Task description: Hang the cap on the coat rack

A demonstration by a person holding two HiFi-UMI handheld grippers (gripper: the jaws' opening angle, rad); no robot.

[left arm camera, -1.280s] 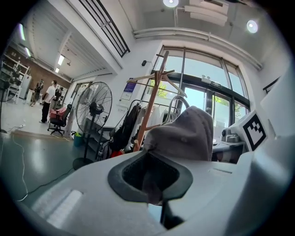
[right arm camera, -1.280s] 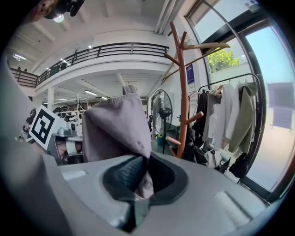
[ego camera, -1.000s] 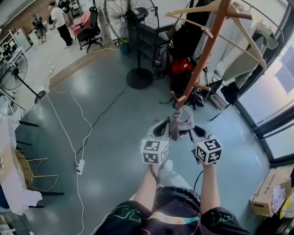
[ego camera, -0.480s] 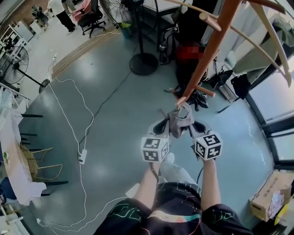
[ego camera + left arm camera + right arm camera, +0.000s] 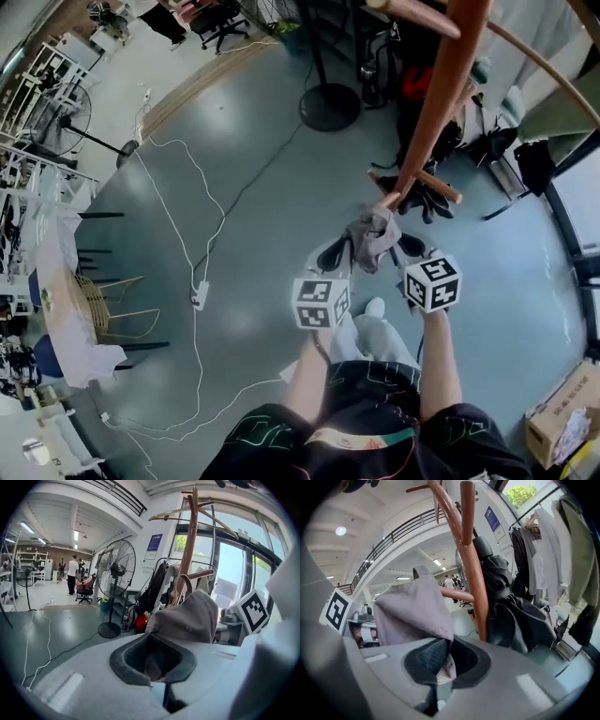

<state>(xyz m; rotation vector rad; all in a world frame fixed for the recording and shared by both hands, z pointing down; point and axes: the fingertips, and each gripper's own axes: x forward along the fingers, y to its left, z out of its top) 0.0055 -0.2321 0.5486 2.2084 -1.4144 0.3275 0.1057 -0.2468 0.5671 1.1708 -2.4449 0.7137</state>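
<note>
A grey cap (image 5: 373, 236) is held between my two grippers just below a low peg (image 5: 386, 200) of the brown wooden coat rack (image 5: 436, 103). My left gripper (image 5: 339, 254) is shut on the cap's left edge, where the cap (image 5: 190, 618) bulges up over the jaws. My right gripper (image 5: 401, 247) is shut on the cap's right edge, and the cap (image 5: 412, 611) rises beside the rack's pole (image 5: 474, 564). The cap's strap end nearly touches the peg tip; contact cannot be told.
A pedestal fan (image 5: 329, 98) stands left of the rack. Dark bags and clothes (image 5: 441, 141) crowd the rack's base. White cables (image 5: 202, 253) run over the grey floor. A wicker chair (image 5: 94, 305) stands at the left, a cardboard box (image 5: 562, 427) at the lower right.
The view has tilted further down and closed in on the rack. Both grippers, with the cap, have come nearer the low peg's tip.
</note>
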